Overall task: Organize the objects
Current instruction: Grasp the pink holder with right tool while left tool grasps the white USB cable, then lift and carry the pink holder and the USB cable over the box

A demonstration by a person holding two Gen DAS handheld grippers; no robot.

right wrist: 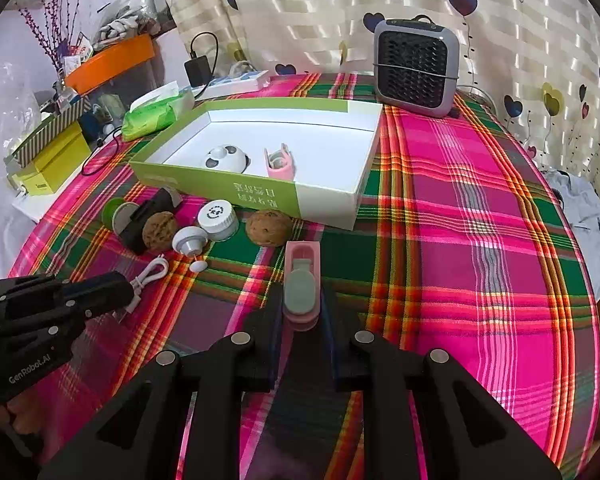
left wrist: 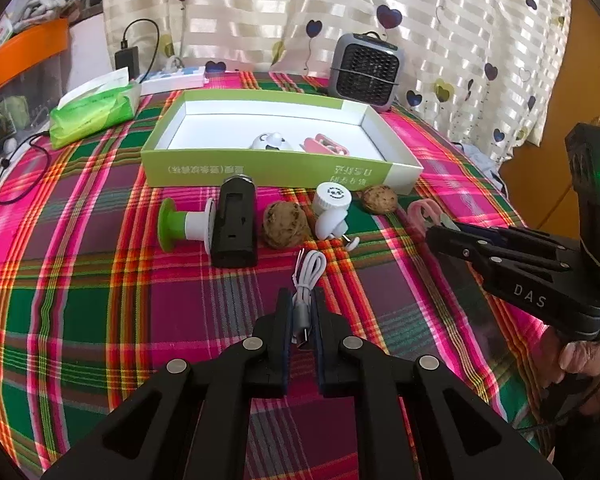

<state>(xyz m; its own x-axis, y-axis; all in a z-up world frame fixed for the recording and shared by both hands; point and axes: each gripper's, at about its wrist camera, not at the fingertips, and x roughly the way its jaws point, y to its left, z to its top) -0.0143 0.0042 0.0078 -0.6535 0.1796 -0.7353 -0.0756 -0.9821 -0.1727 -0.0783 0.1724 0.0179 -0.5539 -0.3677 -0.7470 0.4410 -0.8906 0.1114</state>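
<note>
In the left wrist view, the left gripper [left wrist: 302, 300] is pressed together on a coiled white cable [left wrist: 309, 270], its grey plug end between the pads. Beyond it the green-and-white box [left wrist: 268, 170] stands open on the plaid tablecloth [left wrist: 100, 300] and holds two things: a white panda-faced toy [left wrist: 271, 142] and a pink clip [left wrist: 324, 146]. In front of the box lie two walnuts [left wrist: 285, 224], a black device [left wrist: 235, 222], a green-and-white spool [left wrist: 186, 224] and a white cap piece [left wrist: 332, 210]. The right gripper [left wrist: 440, 230] reaches in from the right, closed on something pink. In the right wrist view, the right gripper [right wrist: 302, 300] pinches a pink-and-grey clip [right wrist: 301, 280] just above the cloth, near one walnut [right wrist: 269, 227]. The box [right wrist: 324, 204] again shows the same two items, the panda toy [right wrist: 225, 158] and the pink clip [right wrist: 280, 162]. The left gripper [right wrist: 112, 290] holds the cable [right wrist: 150, 274] at left.
</note>
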